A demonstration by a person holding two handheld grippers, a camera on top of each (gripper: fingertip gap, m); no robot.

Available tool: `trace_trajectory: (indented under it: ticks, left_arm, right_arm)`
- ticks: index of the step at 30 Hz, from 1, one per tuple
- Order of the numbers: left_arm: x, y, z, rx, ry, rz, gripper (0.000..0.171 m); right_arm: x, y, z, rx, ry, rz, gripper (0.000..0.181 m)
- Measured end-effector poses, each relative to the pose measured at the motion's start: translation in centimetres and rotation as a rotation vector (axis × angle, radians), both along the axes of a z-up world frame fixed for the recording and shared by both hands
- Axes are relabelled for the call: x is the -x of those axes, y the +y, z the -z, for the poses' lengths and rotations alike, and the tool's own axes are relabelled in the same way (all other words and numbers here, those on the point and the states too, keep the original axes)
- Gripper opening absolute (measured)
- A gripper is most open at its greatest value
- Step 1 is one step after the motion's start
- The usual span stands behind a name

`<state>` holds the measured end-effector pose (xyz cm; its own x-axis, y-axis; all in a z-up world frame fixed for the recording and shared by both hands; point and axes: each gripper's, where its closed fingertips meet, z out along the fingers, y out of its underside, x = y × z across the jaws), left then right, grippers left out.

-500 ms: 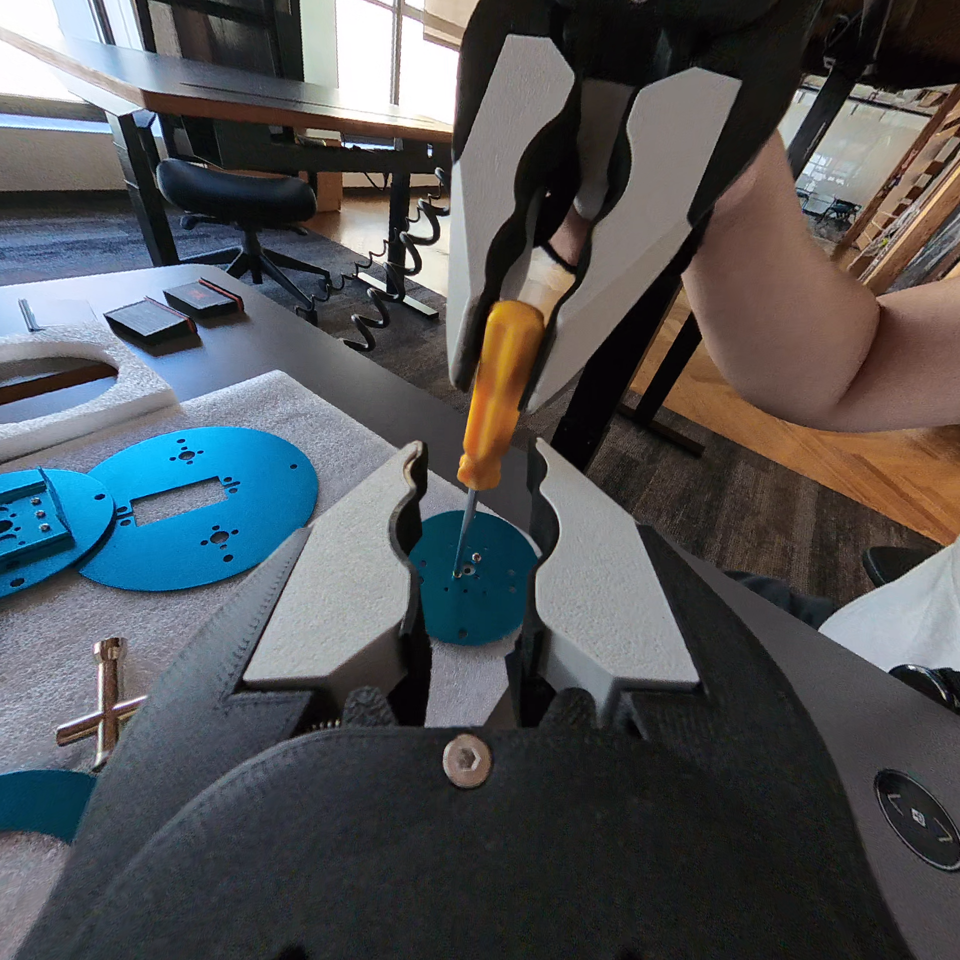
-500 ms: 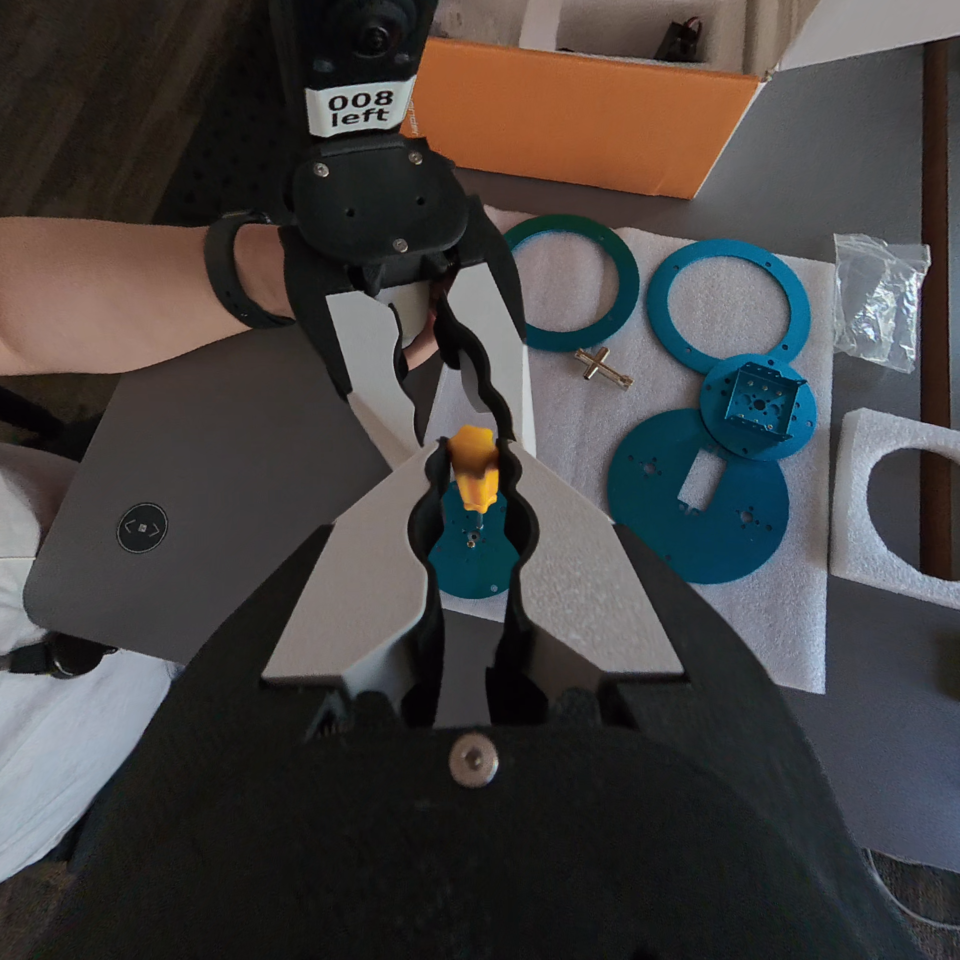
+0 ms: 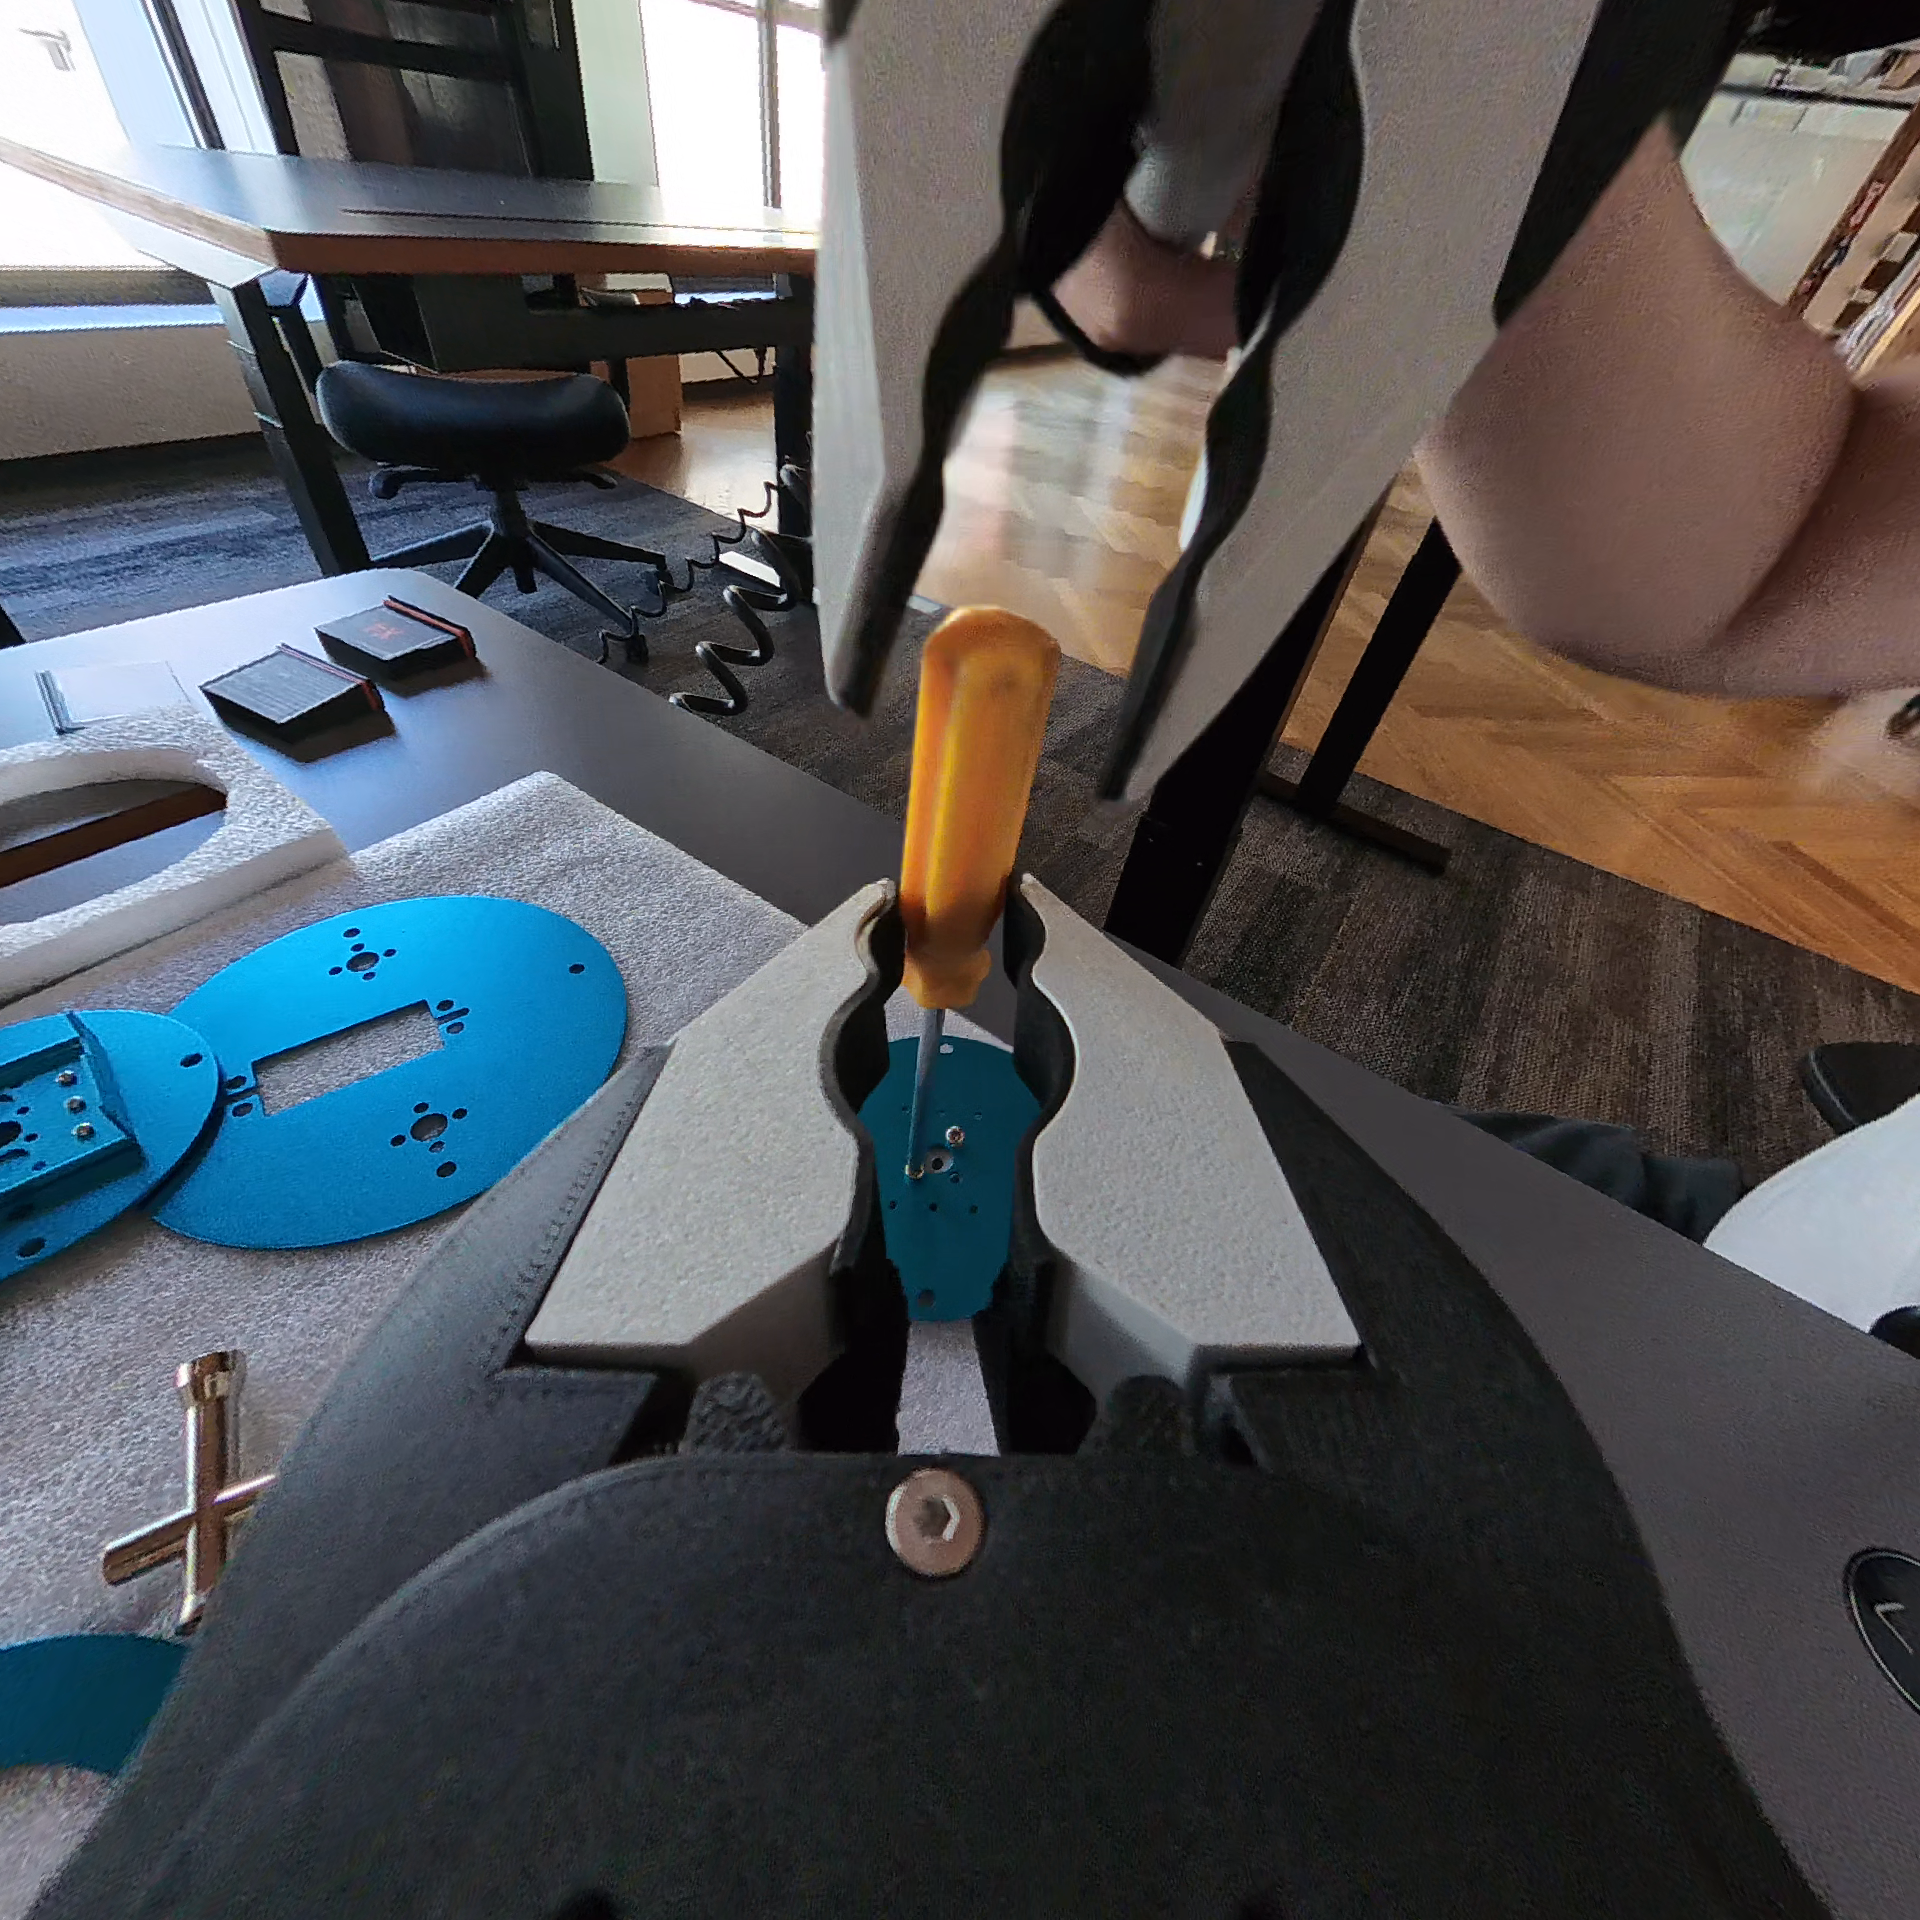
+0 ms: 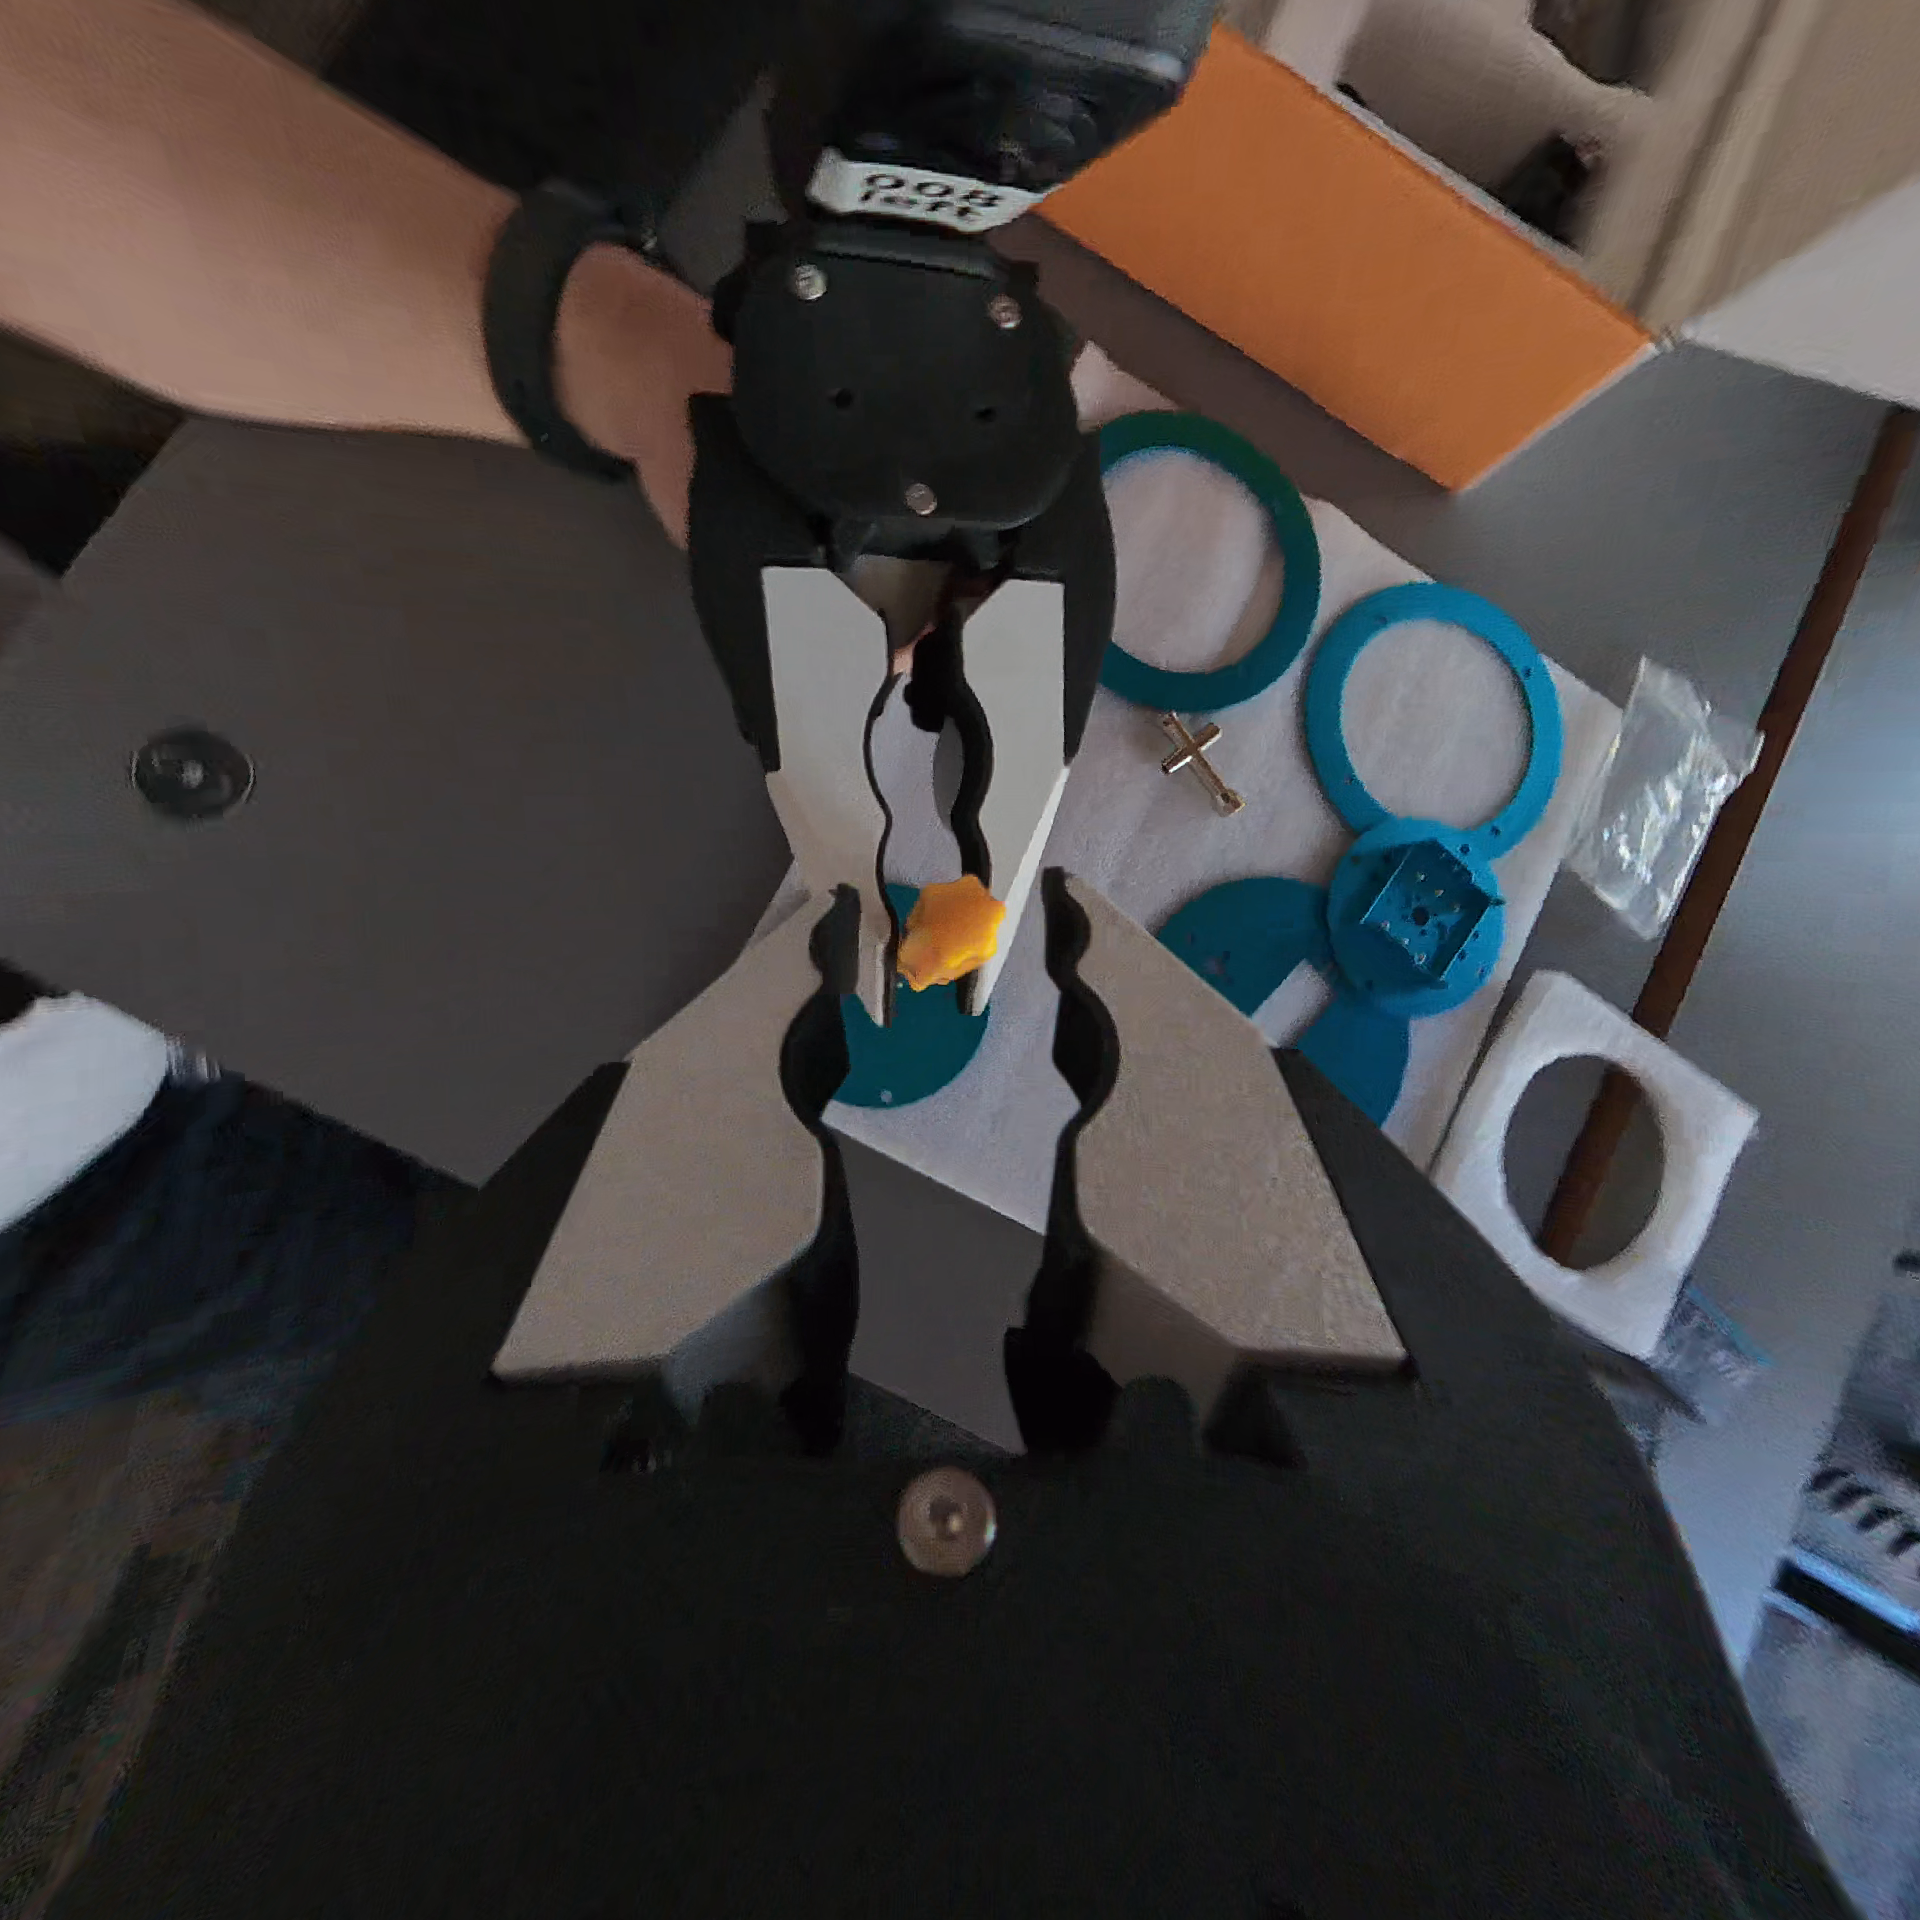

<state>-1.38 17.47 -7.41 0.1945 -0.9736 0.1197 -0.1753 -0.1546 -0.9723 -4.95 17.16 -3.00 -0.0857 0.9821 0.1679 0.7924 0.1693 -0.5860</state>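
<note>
An orange-handled screwdriver (image 3: 971, 800) is clamped upright by the left gripper (image 3: 948, 914), its tip seated in a screw on the small teal disc (image 3: 951, 1195) on the foam sheet (image 3: 582, 852), while the right gripper (image 4: 951, 899), released, hangs spread just above the handle.

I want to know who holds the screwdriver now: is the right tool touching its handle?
Apart. The left wrist view shows the right tool open above the screwdriver, with floor visible between.
</note>
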Motion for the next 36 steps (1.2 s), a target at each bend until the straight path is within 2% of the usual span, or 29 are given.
trace_trajectory:
  ticks: [4,9,16,25,26,29,31,33,36]
  left_arm:
    - [-0.3,-0.5,0.0,-0.028,0.012,0.027,0.018]
    - [-0.3,-0.6,0.0,-0.026,0.01,0.037,0.018]
    - [-0.3,-0.6,0.0,-0.032,0.016,0.047,0.018]
    - [-0.5,-0.2,0.1,-0.027,0.024,0.008,0.017]
    - [-0.5,-0.2,0.1,-0.031,0.024,0.006,0.017]
    - [-0.4,-0.1,0.1,-0.031,0.023,0.002,0.017]
    - [-0.4,-0.1,0.1,-0.021,0.018,0.004,0.017]
    - [-0.3,-0.1,0.1,-0.026,0.02,0.004,0.017]
    - [-0.5,-0.2,0.2,-0.028,0.026,0.009,0.017]
  right_arm:
    - [-0.5,-0.3,-0.4,-0.045,-0.158,-0.209,0.032]
    - [-1.2,-0.2,1.6,-0.053,-0.379,-0.269,0.018]
    - [-1.2,-0.5,1.7,-0.01,-0.393,-0.22,0.017]
    - [-1.2,0.2,1.8,0.11,-0.385,0.169,0.017]
    - [-1.2,0.2,1.8,0.096,-0.385,0.152,0.017]
    - [-0.8,0.5,1.6,-0.033,-0.344,-0.019,0.021]
    - [-0.4,0.1,1.2,-0.06,-0.315,-0.105,0.018]
    - [-0.5,0.0,1.3,-0.067,-0.326,-0.13,0.018]
    - [-0.7,0.1,1.3,-0.023,-0.356,-0.089,0.017]
